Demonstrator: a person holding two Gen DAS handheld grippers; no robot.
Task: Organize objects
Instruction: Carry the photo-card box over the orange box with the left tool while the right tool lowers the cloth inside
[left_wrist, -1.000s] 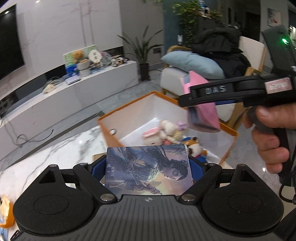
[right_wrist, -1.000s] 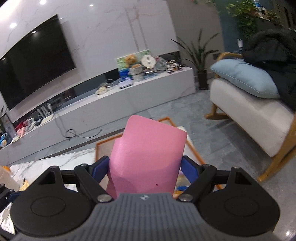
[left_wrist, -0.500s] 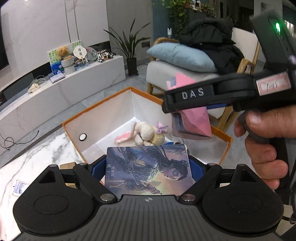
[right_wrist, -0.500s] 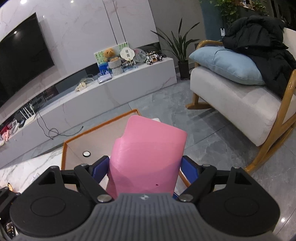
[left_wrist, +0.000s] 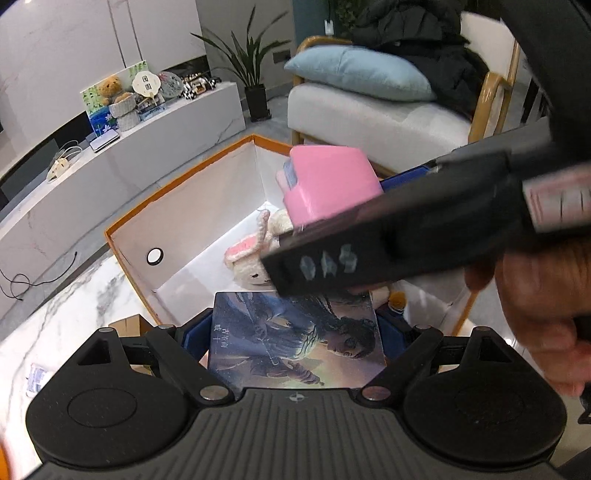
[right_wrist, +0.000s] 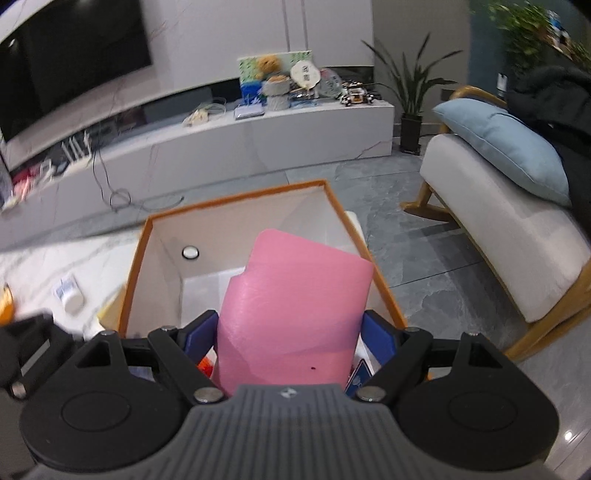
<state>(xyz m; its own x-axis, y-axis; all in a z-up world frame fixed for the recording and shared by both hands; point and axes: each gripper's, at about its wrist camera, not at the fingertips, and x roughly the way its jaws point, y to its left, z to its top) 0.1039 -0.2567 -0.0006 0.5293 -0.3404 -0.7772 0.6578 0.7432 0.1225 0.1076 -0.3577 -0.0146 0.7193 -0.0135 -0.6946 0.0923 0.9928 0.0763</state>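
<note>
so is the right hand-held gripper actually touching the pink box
Touching. The right wrist view shows the pink box wedged between the right hand-held gripper, its blue fingers pressed against both sides, above the orange-rimmed box.

Plush toy inside box

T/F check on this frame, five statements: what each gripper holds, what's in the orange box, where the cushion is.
1. The right gripper holds a pink block. True.
2. The left gripper is empty. False: it clamps an illustrated card.
3. The orange-rimmed box holds plush toys. True.
4. The box's inner walls are black. False: they are white.
5. The blue cushion lies on the floor. False: it lies on the armchair.
</note>
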